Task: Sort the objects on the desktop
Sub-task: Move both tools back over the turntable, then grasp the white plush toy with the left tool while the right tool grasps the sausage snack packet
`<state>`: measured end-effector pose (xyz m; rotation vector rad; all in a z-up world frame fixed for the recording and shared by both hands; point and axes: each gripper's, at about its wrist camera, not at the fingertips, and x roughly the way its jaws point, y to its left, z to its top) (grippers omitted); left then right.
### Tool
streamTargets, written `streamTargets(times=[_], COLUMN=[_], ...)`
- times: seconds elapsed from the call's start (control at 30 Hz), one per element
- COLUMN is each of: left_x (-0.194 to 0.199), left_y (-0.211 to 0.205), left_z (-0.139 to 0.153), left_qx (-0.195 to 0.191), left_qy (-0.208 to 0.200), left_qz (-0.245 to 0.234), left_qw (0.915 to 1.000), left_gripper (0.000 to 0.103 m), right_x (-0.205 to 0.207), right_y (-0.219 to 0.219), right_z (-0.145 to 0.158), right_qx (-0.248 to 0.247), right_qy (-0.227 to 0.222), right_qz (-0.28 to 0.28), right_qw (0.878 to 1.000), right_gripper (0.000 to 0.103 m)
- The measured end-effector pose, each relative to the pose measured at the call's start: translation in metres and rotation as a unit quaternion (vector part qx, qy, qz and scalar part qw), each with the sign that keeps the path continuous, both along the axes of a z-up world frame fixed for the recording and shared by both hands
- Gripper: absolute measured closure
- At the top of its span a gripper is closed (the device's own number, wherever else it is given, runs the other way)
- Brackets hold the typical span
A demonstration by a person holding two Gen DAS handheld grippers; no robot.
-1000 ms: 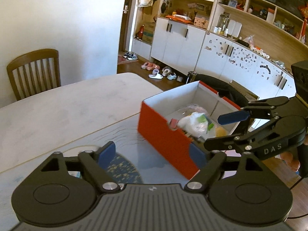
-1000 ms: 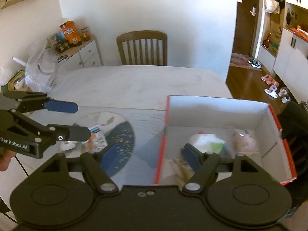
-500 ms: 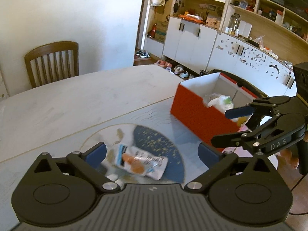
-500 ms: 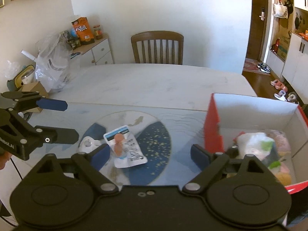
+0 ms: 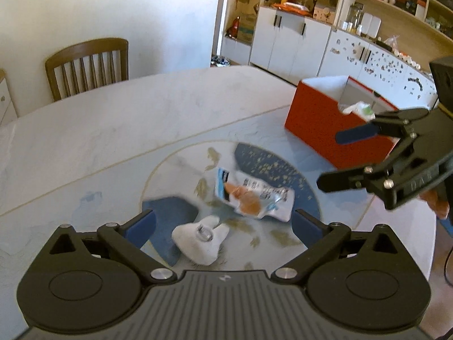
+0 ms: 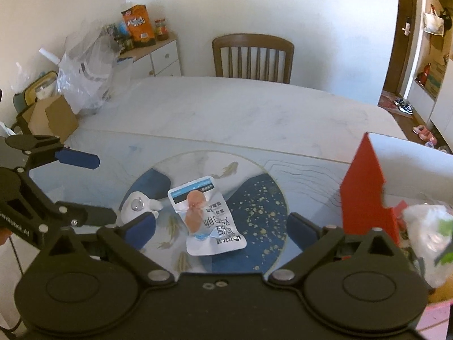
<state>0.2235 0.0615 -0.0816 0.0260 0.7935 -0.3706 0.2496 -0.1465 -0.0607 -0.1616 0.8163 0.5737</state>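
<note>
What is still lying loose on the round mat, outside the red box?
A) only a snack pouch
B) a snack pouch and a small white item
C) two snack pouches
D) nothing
B: the snack pouch and the small white item lie side by side on the round mat, with the red box off to the right.

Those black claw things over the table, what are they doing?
A person holds one in each hand to tidy the table. Both are empty. The left gripper is wide open above a small white thing, and the right gripper, its jaws opening, hangs over a snack packet. Both things lie on the round blue-and-white mat. The red box beside it already holds some stuff.
</note>
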Motion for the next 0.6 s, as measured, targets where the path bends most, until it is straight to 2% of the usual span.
streamTargets(times=[0.17, 0.3, 0.6], left_x=[0.007, 0.016, 0.028], left_y=[0.005, 0.008, 0.004], left_z=[-0.02, -0.035, -0.054], left_qx=[0.013, 0.007, 0.024], left_qy=[0.012, 0.031, 0.022], left_qz=[-0.008, -0.011, -0.022], left_qw=[0.9998, 0.9994, 0.9992], left_gripper=[0.001, 0.001, 0.001], right_x=[0.014, 0.024, 0.044], right_y=[0.012, 0.028, 0.045], right_z=[-0.014, -0.027, -0.053], right_qx=[-0.012, -0.035, -0.054], right_qy=[0.01, 0.011, 0.03], right_qz=[0.02, 0.046, 0.058], right_qw=[1.0, 0.998, 0.996], right_gripper=[0.004, 0.004, 0.004])
